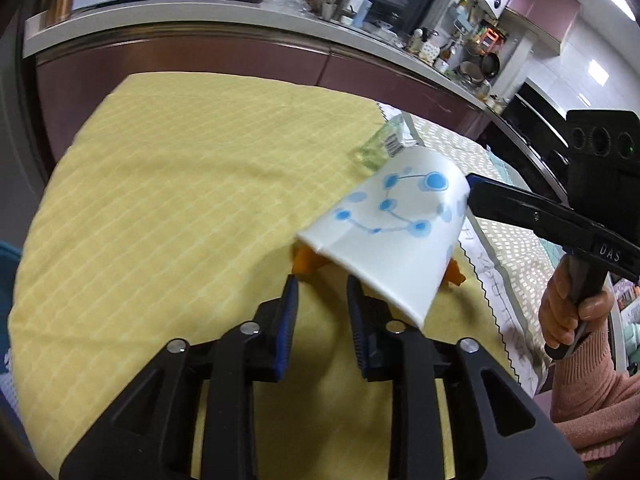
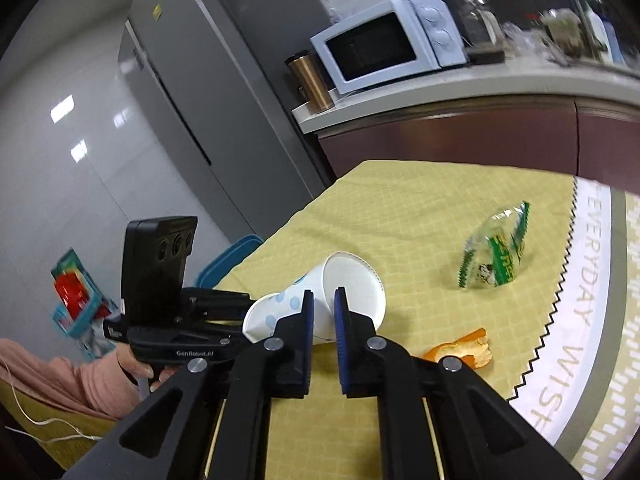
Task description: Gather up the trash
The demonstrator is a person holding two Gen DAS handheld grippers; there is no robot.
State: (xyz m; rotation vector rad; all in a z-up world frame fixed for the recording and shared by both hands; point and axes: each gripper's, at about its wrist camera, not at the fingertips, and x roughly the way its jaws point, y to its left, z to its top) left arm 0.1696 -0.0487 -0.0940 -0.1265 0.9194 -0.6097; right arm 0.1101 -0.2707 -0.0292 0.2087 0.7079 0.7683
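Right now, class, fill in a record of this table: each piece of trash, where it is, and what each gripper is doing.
surface: yellow checked cloth
paper cup: white with blue dots, tilted, mouth towards the right gripper
right gripper: shut on the cup's rim wall
left gripper: open, empty, close to the cup's base
orange peel: on the cloth, just beside the cup
snack wrapper: clear and green, on the cloth, apart from the cup, untouched

Even indoor light; glare on fridge (image 2: 80, 128); fisheye-bent, dark corners; slight blur.
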